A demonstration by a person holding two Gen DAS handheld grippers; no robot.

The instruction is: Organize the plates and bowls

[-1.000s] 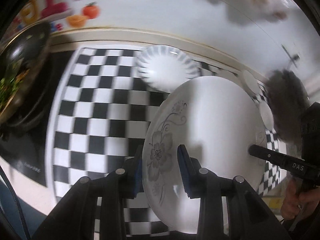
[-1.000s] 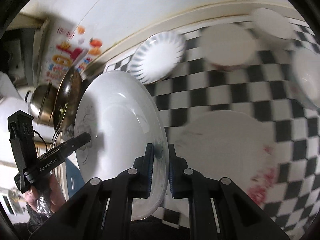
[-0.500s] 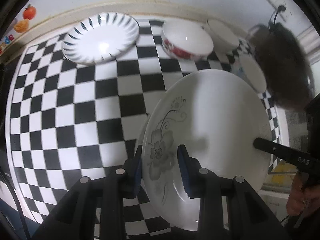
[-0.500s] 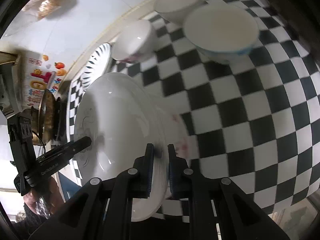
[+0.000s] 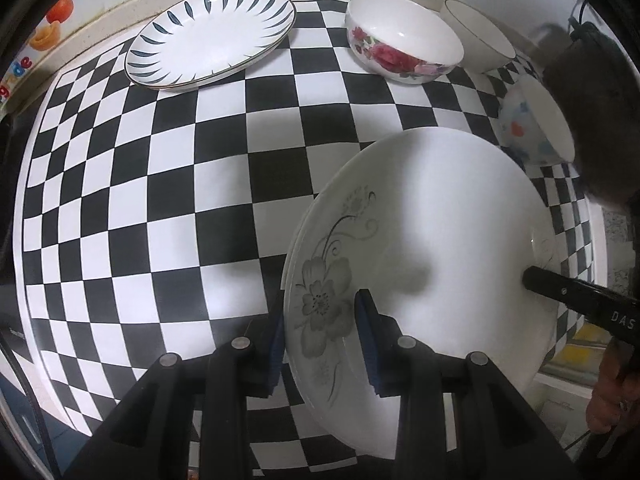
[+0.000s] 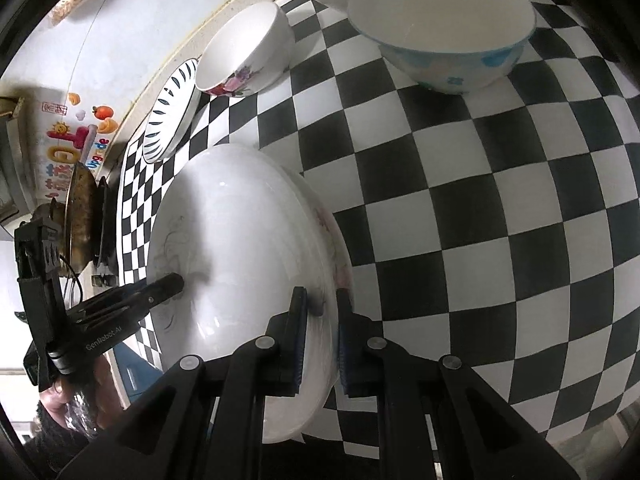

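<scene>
A: Left gripper [image 5: 320, 336]: fingers clamped on the rim of the large white plate [image 5: 424, 256], near its grey flower print, lower centre of the left wrist view. Blue pads on both faces of the rim.

B: Confirmed. Right gripper [image 6: 322, 334]: fingers narrow, pinching the opposite rim of the same plate, lower centre of the right wrist view. Each gripper visible in the other's view, at the plate's far edge.

A: Plate position: tilted, held over the checkered bench [image 5: 160, 200]. A second rim with pink print showing just beneath it in the right wrist view; contact between the 2 cannot be told.

B: Remaining items: striped plate [image 5: 212, 36] at upper left of the left wrist view, flat on the bench near the back edge. Rose bowl [image 5: 400, 40] to its right, then a plain white bowl [image 5: 476, 40] just beside. Blue-flowered bowl [image 6: 444, 28] at upper right of the right wrist view, well apart from the held plate.

A: A hand [image 5: 612, 396] on the right gripper's handle, lower right edge of the left wrist view.
</scene>
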